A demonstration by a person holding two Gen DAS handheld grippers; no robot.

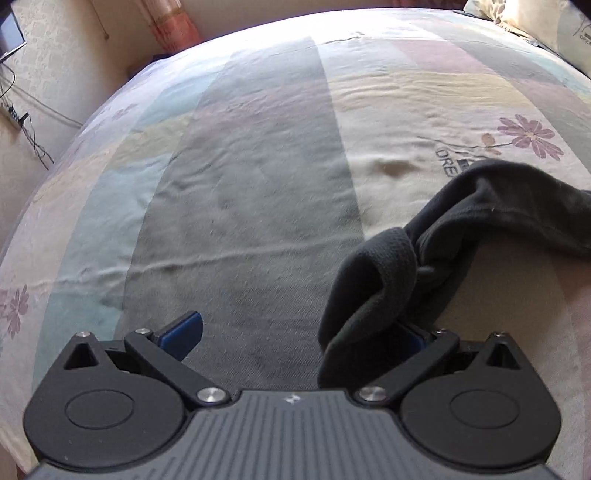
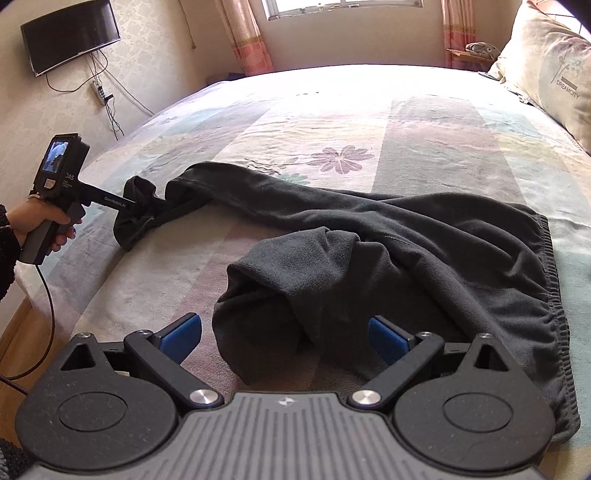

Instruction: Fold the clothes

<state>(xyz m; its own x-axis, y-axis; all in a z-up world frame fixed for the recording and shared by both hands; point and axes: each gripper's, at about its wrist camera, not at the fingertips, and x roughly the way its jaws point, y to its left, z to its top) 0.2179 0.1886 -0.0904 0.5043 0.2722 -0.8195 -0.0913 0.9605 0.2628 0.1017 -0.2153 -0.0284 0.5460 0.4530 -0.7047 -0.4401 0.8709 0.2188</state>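
Observation:
Black fleece trousers (image 2: 424, 240) lie crumpled on the striped bed sheet (image 2: 332, 122), with the elastic waistband (image 2: 546, 295) to the right. One leg stretches left to its cuff (image 2: 138, 206), which hangs over the right finger of my left gripper (image 1: 295, 332). In the left wrist view that cuff (image 1: 373, 291) covers the right finger. The left blue pad (image 1: 183, 332) is bare and the jaws stand wide apart. My right gripper (image 2: 284, 338) is open, and the other bunched trouser leg (image 2: 280, 288) lies between its blue pads.
A pillow (image 2: 546, 74) lies at the bed's far right corner. A wall TV (image 2: 70, 35) with hanging cables is on the left, with curtains (image 2: 243, 33) and a window behind. A hand (image 2: 33, 218) holds the left gripper's handle over the bed's left edge.

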